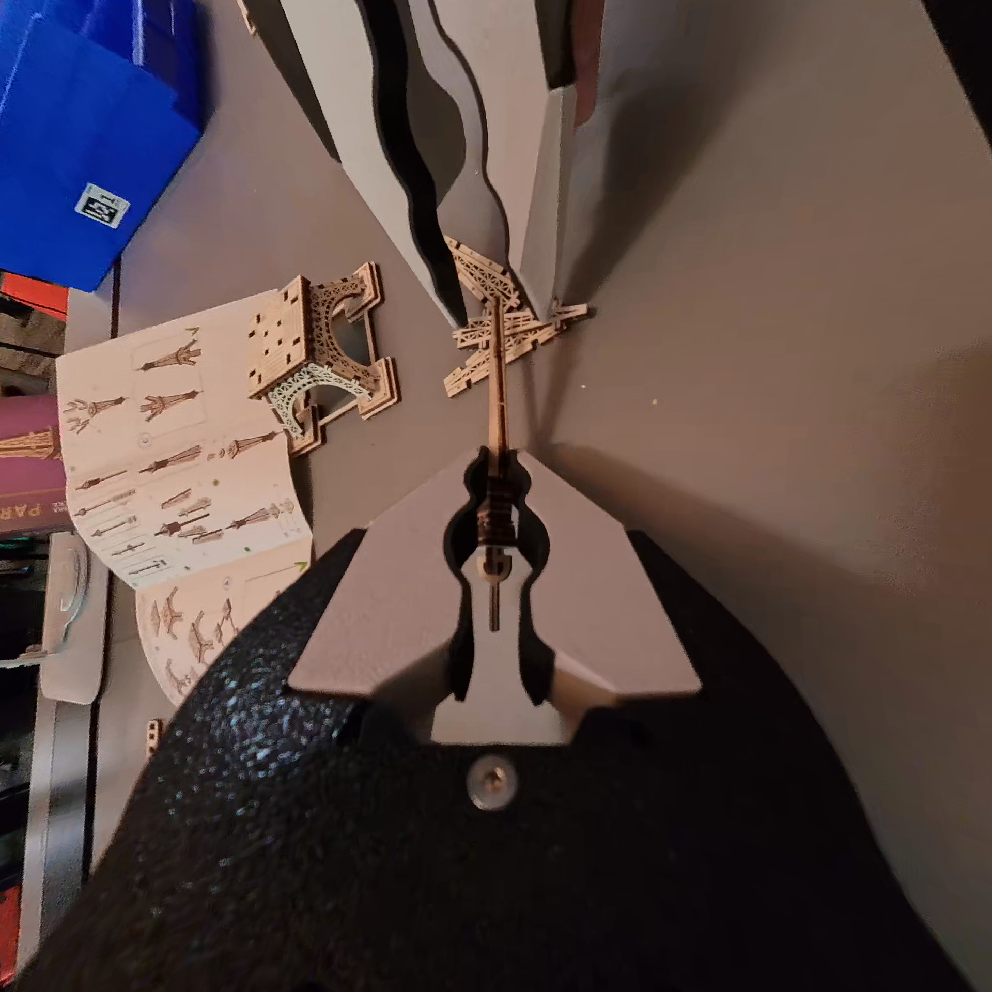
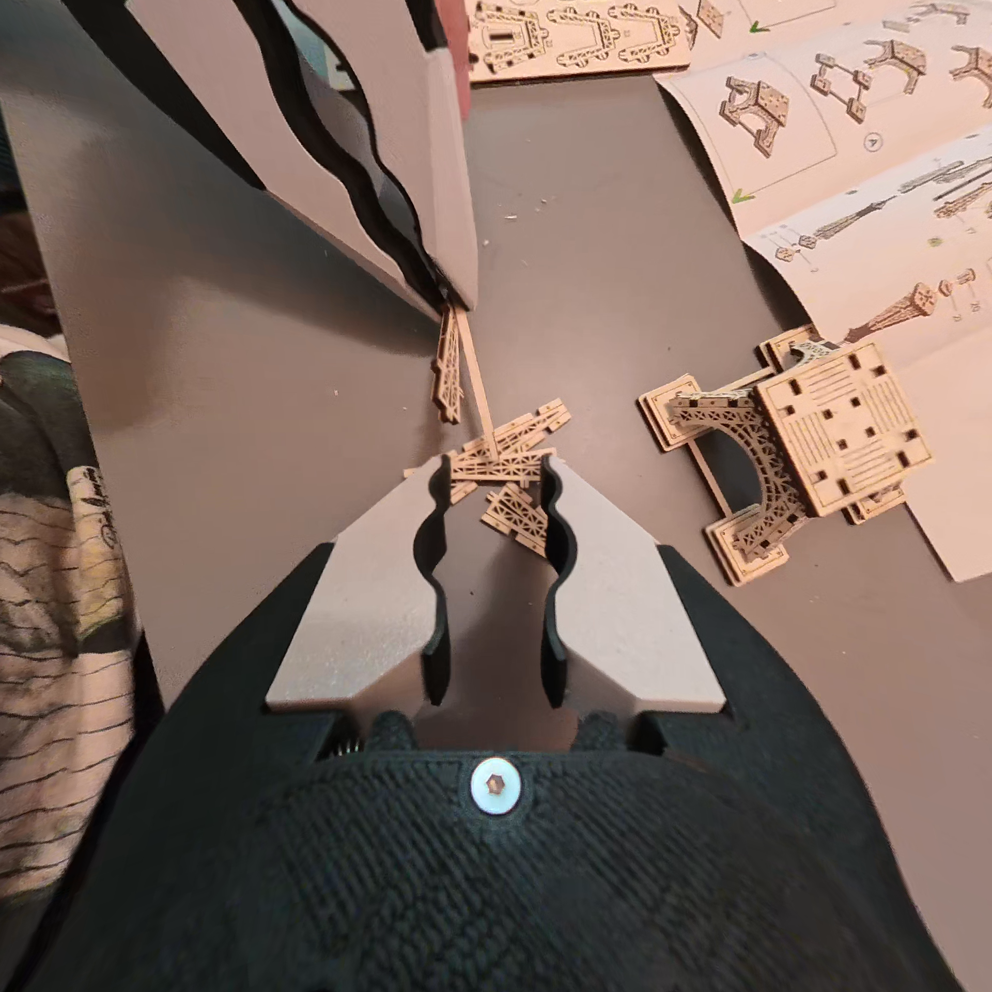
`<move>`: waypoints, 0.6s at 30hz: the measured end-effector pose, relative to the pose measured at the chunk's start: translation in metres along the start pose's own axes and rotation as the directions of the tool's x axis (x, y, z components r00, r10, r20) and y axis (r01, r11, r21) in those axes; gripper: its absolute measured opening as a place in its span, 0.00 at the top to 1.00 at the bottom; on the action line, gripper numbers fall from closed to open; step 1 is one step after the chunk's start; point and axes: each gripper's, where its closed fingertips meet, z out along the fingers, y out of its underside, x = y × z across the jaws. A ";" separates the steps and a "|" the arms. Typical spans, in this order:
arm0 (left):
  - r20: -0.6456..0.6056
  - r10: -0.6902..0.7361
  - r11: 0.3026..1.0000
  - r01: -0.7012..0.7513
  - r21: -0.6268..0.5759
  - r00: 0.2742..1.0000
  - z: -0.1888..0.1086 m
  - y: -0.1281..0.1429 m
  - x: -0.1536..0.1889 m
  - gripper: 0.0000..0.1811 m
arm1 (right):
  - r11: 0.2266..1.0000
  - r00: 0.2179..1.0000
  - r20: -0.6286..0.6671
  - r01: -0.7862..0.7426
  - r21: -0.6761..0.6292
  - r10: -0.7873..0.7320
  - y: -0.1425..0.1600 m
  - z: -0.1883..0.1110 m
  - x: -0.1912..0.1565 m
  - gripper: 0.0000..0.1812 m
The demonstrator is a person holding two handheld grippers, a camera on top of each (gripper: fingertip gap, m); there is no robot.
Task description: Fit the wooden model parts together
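My left gripper (image 1: 496, 456) is shut on a thin wooden spire (image 1: 498, 397) with stacked discs at its foot; the spire points forward. Its tip touches a small pile of flat wooden lattice pieces (image 1: 504, 335) on the grey table. My right gripper (image 2: 496, 467) has its jaws partly closed, with one lattice piece (image 2: 499, 466) spanning between its pads. The spire (image 2: 475, 376) comes down onto that piece from the left gripper (image 2: 448, 292). Another lattice strip (image 2: 448, 370) is beside the spire. The right gripper's fingers (image 1: 537, 257) also show in the left wrist view.
The built wooden tower base (image 1: 316, 359) (image 2: 794, 451) stands on its frame close to the pile. Instruction sheets (image 1: 177, 456) (image 2: 859, 188) lie beyond it. A wooden parts sheet (image 2: 574, 37), a blue box (image 1: 91, 134) and a person's clothing (image 2: 53, 537) are at the edges. Tip to tip, the grippers are about 6 centimeters apart.
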 end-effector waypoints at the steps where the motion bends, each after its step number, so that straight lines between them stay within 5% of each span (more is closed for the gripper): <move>1: -0.018 -0.003 1.000 0.003 0.003 1.000 -0.001 0.000 0.005 0.98 | 1.000 1.000 0.011 -0.002 0.014 0.002 -0.002 0.002 -0.003 0.83; 9: -0.203 -0.202 0.978 0.188 -0.087 0.958 -0.007 0.015 0.023 0.98 | 0.997 0.997 0.080 -0.024 0.073 0.018 -0.011 0.005 -0.020 0.73; 18: -0.261 -0.265 0.964 0.249 -0.095 0.928 -0.005 0.013 0.025 0.98 | 0.995 0.997 0.069 0.016 0.098 -0.023 -0.022 0.009 -0.018 0.81</move>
